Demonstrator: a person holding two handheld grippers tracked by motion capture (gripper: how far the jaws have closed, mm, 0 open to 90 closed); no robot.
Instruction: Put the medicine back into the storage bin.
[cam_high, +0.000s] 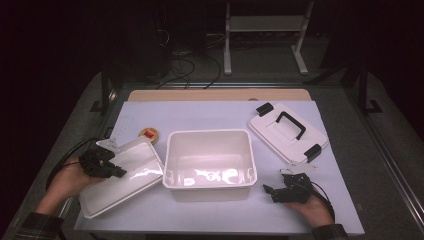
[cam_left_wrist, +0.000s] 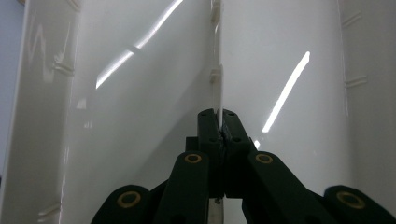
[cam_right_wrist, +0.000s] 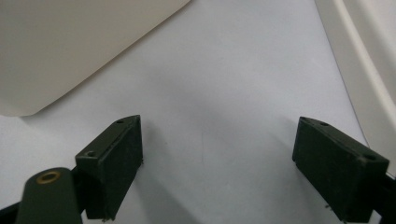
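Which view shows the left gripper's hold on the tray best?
The left gripper view: the left gripper has its jaws shut on a thin clear divider of the white tray. The high view shows the gripper over the tray, contact hidden. The right gripper view looks at bare table surface.

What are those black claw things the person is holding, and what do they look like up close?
Each hand holds a black claw. The left claw and right claw are built of matte black linked bars with brass-coloured rivets at the joints, ending in flat rectangular pads. Each carries a pale grey three-cornered plate on top and trails a black cable. The person's cuffs look dark and plaid.
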